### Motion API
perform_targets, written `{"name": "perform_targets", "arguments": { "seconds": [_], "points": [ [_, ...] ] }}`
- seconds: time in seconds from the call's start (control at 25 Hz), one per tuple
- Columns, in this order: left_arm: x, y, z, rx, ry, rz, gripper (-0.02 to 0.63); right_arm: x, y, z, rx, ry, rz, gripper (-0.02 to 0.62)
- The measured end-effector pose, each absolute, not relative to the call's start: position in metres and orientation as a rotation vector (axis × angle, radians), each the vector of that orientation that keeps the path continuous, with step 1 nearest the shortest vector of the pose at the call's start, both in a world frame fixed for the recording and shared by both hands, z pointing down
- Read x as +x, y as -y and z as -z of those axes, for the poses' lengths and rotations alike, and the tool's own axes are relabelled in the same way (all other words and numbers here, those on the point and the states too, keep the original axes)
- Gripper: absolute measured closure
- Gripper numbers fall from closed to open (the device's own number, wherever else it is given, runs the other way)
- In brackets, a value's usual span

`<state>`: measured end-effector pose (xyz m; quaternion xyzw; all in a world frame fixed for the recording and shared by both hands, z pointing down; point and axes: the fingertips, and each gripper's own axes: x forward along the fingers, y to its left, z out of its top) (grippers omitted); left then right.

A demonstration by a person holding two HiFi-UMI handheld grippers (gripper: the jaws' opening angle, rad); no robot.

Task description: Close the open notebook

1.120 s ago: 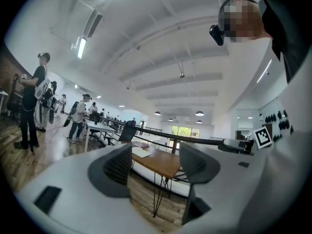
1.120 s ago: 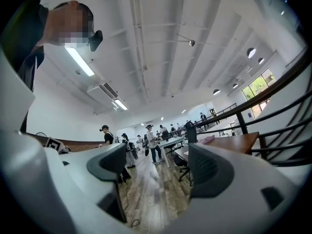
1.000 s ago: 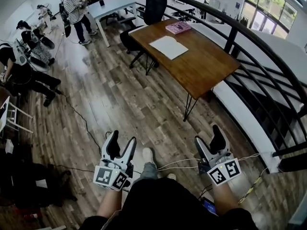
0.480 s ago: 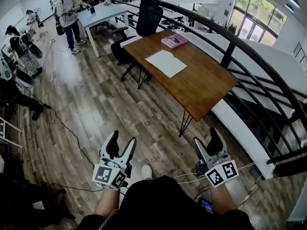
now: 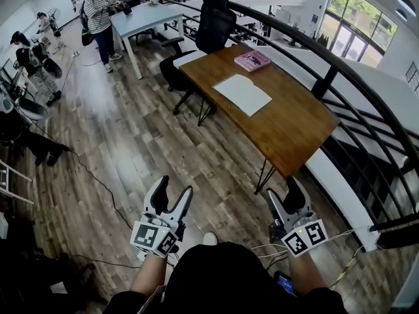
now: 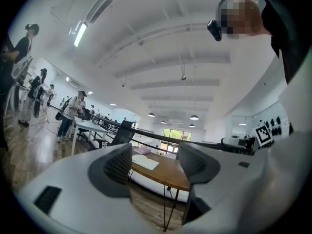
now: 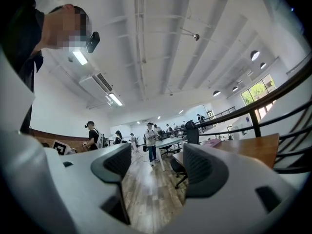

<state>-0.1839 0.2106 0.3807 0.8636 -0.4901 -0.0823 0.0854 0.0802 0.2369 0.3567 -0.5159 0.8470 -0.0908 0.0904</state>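
The open notebook (image 5: 243, 94) lies flat, white pages up, on the brown wooden table (image 5: 294, 129) far ahead of me. Between the left jaws it appears small, the notebook (image 6: 145, 162) on the table (image 6: 170, 173). My left gripper (image 5: 174, 190) hangs over the floor well short of the table, open and empty; in its own view the left gripper (image 6: 156, 165) frames the table. My right gripper (image 5: 283, 195) is held level near the table's near corner, and its jaws are closing with nothing between them. The right gripper (image 7: 158, 169) points past the table edge (image 7: 253, 147).
A pink book (image 5: 253, 60) lies at the table's far end. A black office chair (image 5: 216, 15) and a white desk (image 5: 147, 15) stand beyond it. A black railing (image 5: 340, 70) runs along the right. Several people stand at the far left. A cable (image 5: 105, 188) crosses the wooden floor.
Both grippers have been carried forward over the floor, and the table now sits nearer in the head view. The right jaws look slightly narrower.
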Motion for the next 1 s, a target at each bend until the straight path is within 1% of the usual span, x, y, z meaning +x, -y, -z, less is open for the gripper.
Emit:
{"name": "perform_targets", "arguments": {
  "seconds": [0.16,0.52,0.72,0.92,1.0],
  "points": [
    [-0.188,-0.196,-0.388,2.562,1.452,0.231,0.313,0.073,-0.224,-0.364,-1.538,-2.542,0.274,0.276],
    [-0.184,-0.163,-0.402,2.527,1.457,0.190,0.313,0.088,-0.181,-0.378,-1.555,-2.550,0.316,0.295],
    [-0.183,-0.128,-0.403,2.508,1.510,0.185,0.313,0.091,-0.134,-0.380,-1.497,-2.563,0.336,0.295],
    [-0.168,-0.080,-0.391,2.497,1.553,0.191,0.313,0.102,-0.074,-0.367,-1.430,-2.602,0.317,0.296],
    [-0.160,-0.061,-0.385,2.496,1.567,0.200,0.313,0.111,-0.049,-0.363,-1.411,-2.622,0.300,0.306]
  ]
}}
